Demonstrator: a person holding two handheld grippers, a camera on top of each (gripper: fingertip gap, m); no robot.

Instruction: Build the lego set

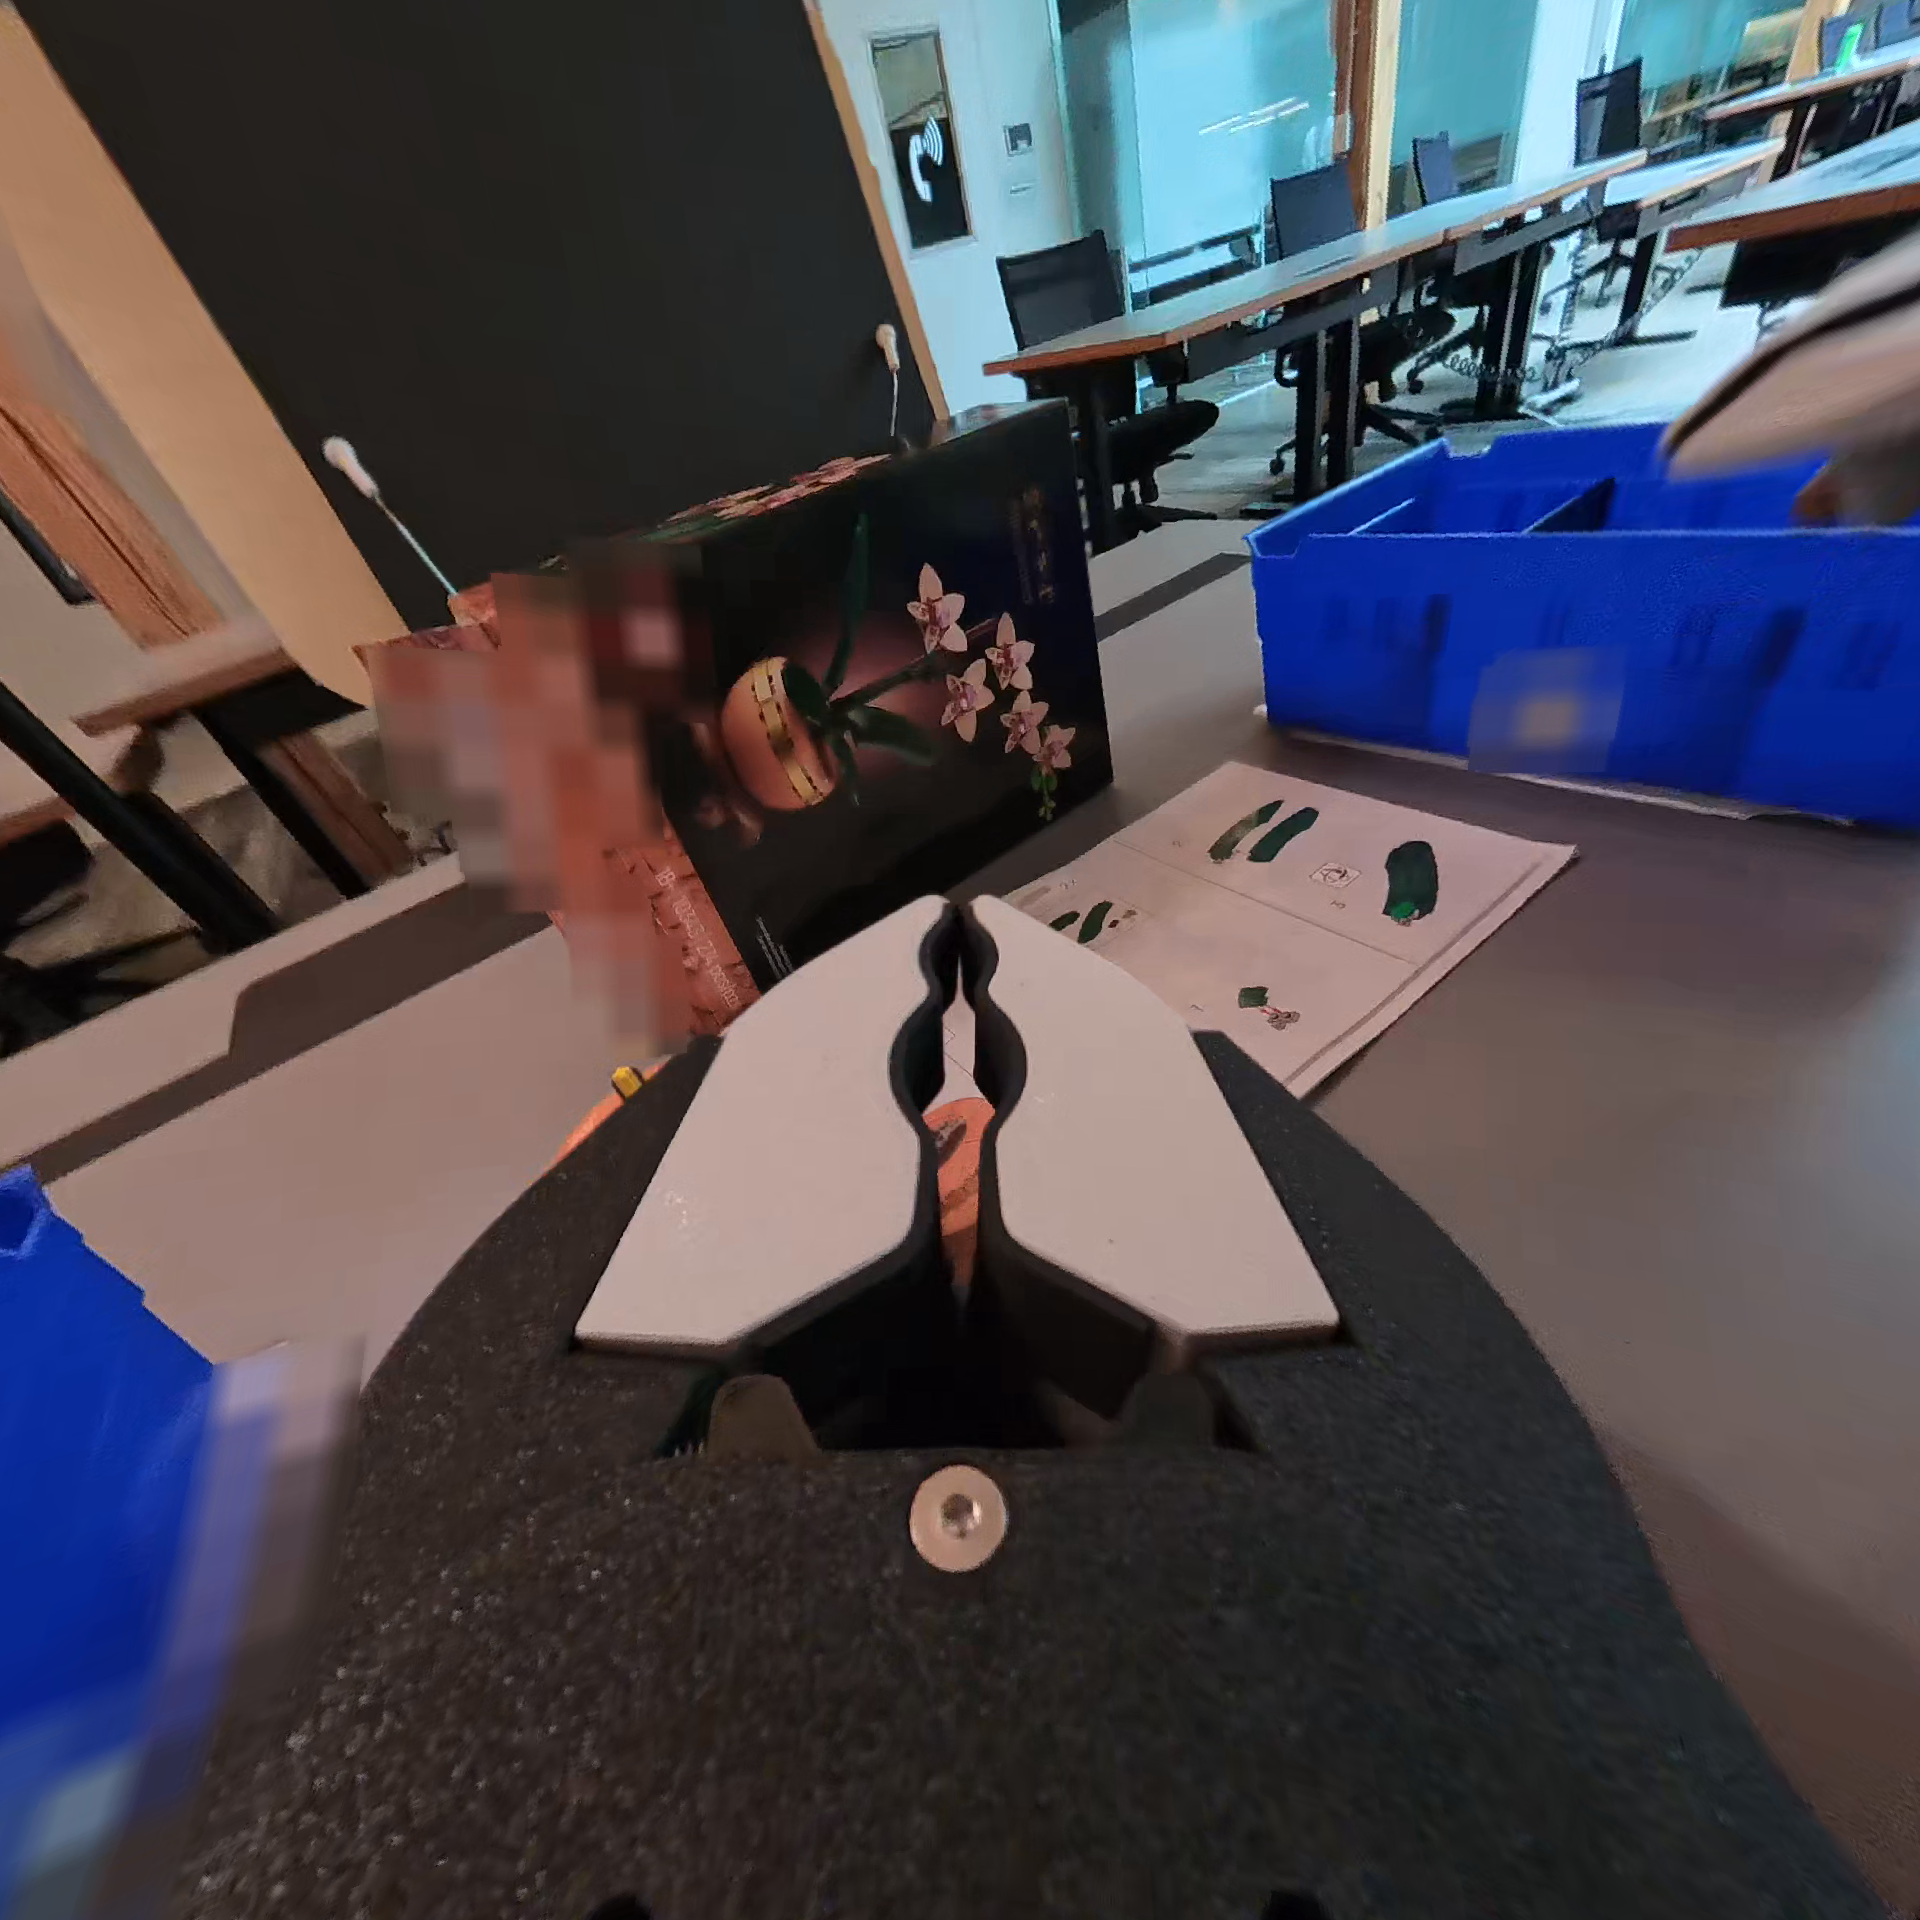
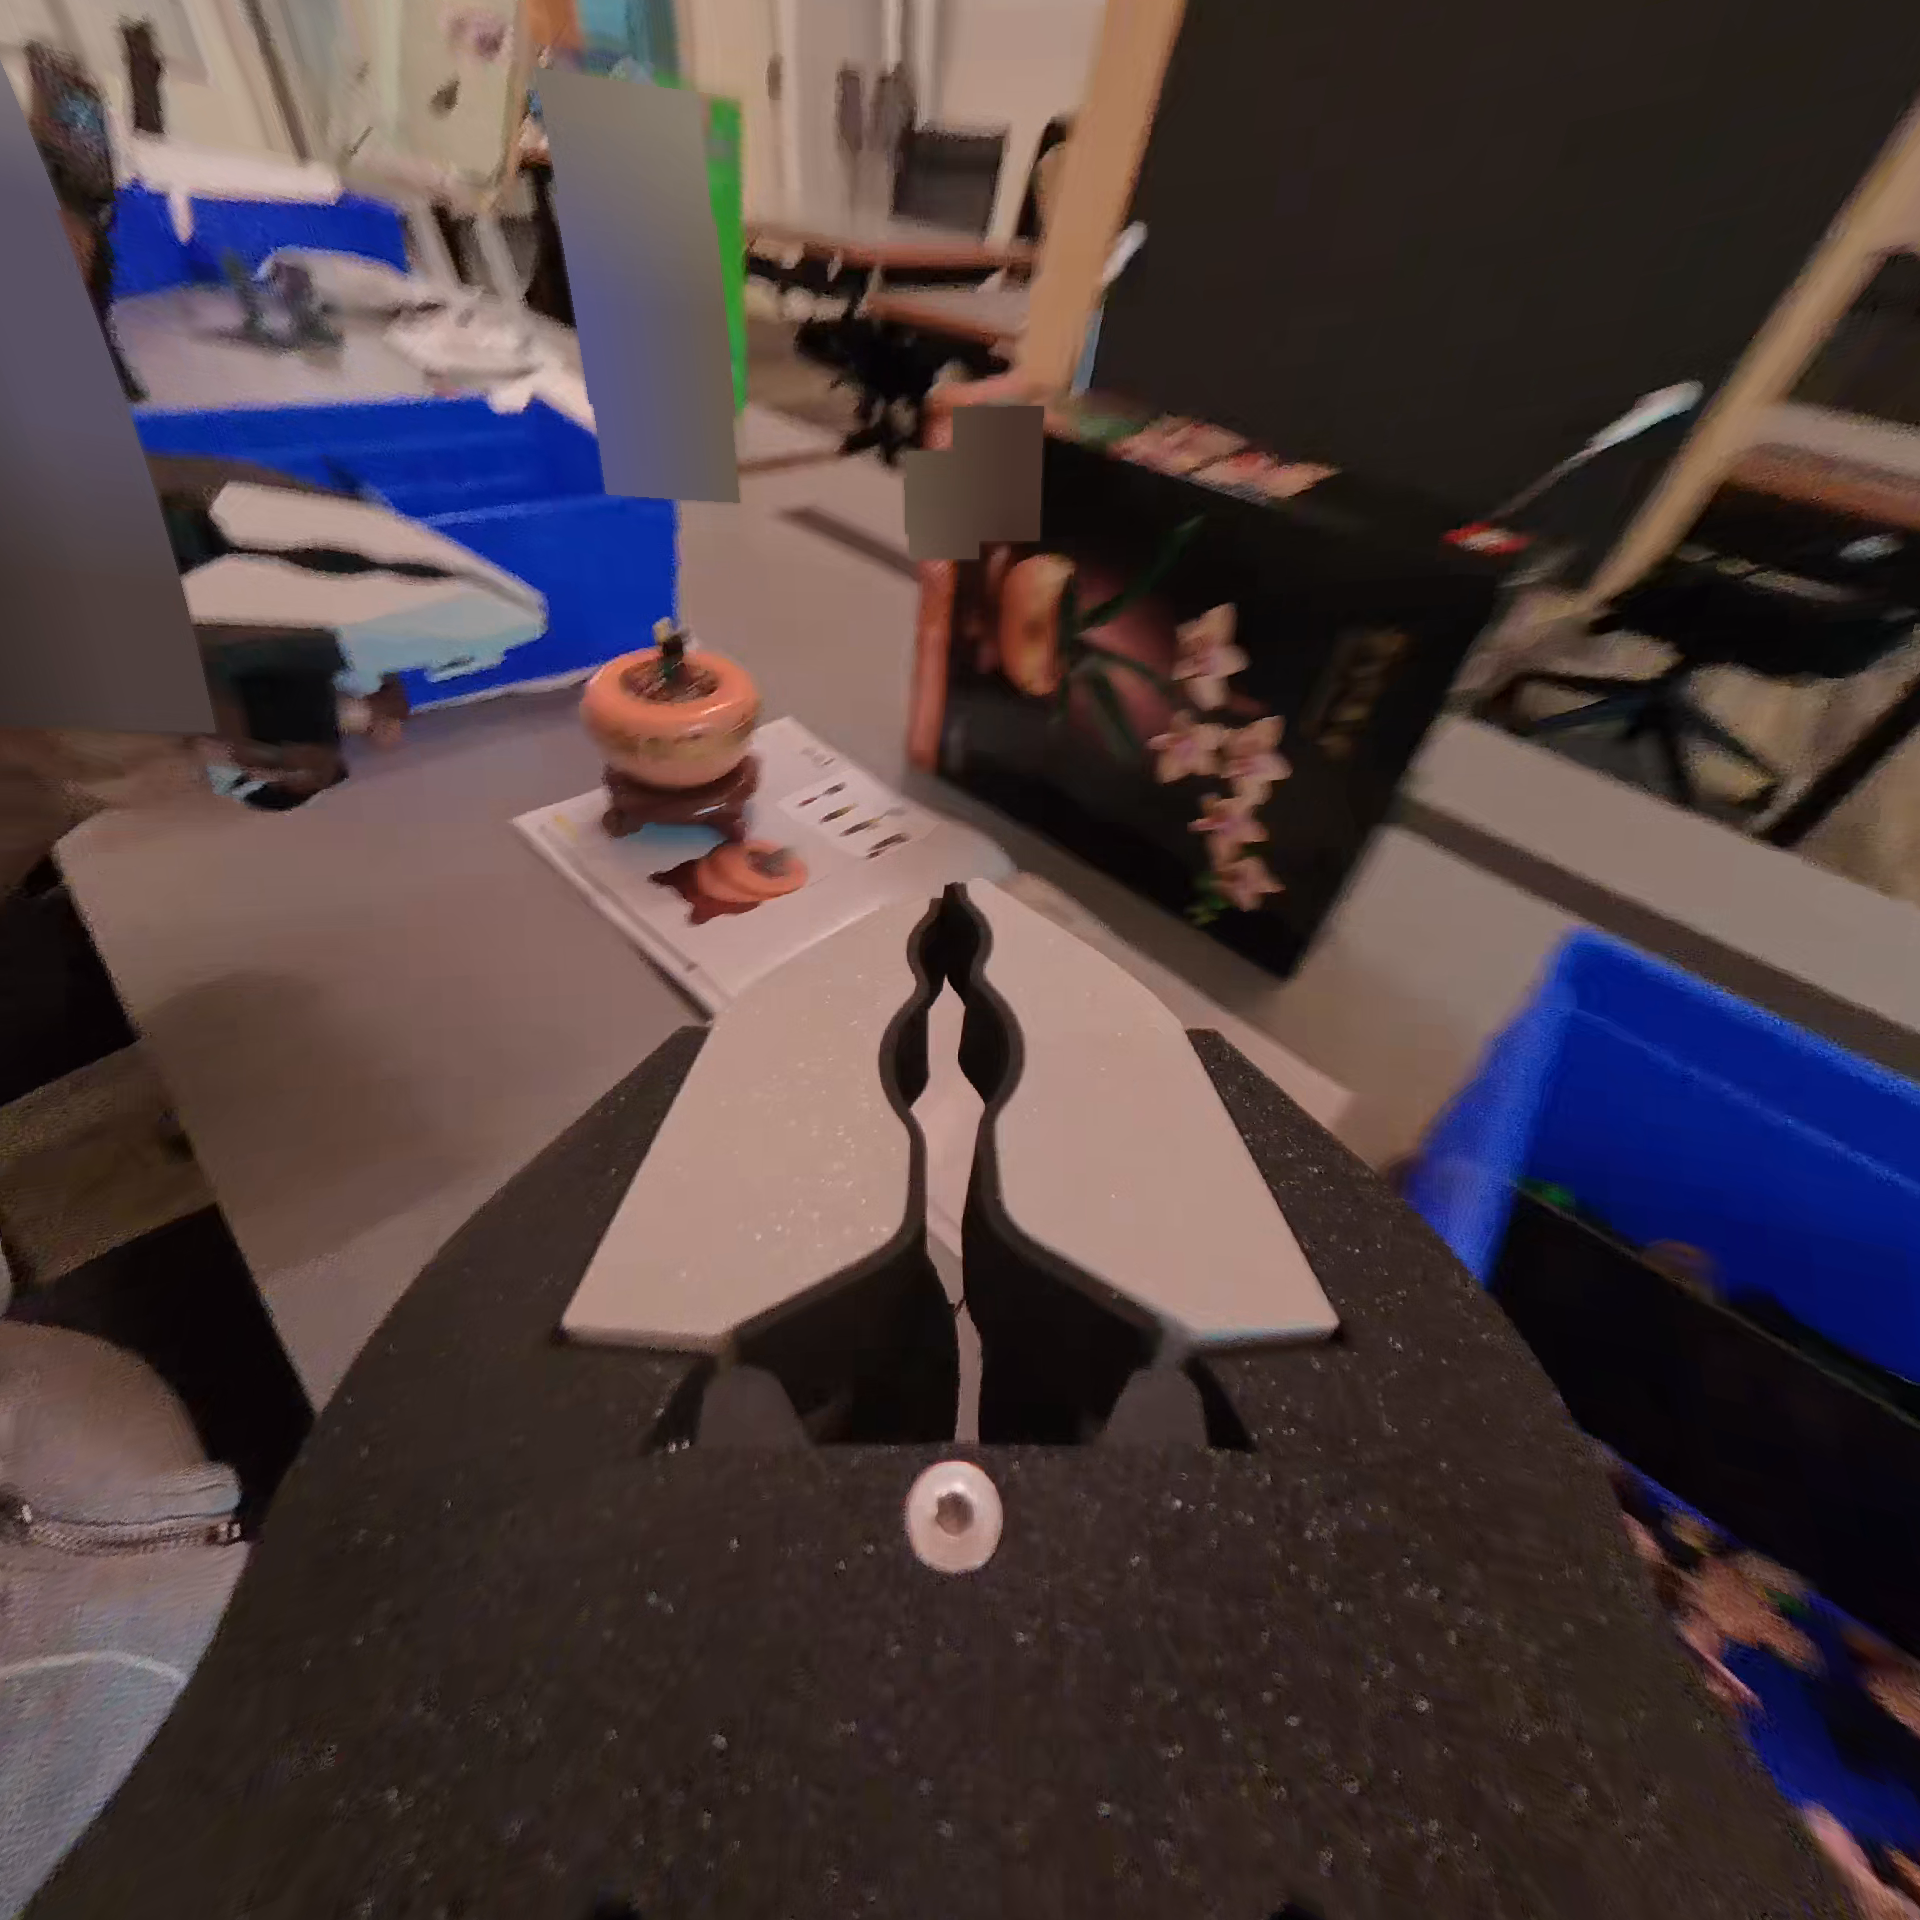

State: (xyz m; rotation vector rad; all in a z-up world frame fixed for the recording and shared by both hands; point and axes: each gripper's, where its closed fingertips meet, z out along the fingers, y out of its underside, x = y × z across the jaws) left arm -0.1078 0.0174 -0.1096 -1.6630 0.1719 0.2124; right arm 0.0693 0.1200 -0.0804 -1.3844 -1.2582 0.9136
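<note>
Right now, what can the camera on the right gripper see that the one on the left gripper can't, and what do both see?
Only the right wrist view shows the whole peach-coloured round brick pot on its brown stand, standing on the open white instruction booklet, and the left gripper beyond it.

Only the left wrist view shows the long office desks with black chairs; there the pot is a sliver under the gripper.

Both show the dark orchid-printed cardboard box, the booklet, blue plastic bins and the grey tabletop.

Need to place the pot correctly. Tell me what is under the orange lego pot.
The orange lego pot stands on its brown base, which rests on the open instruction booklet. The page beneath the base is covered.
</note>
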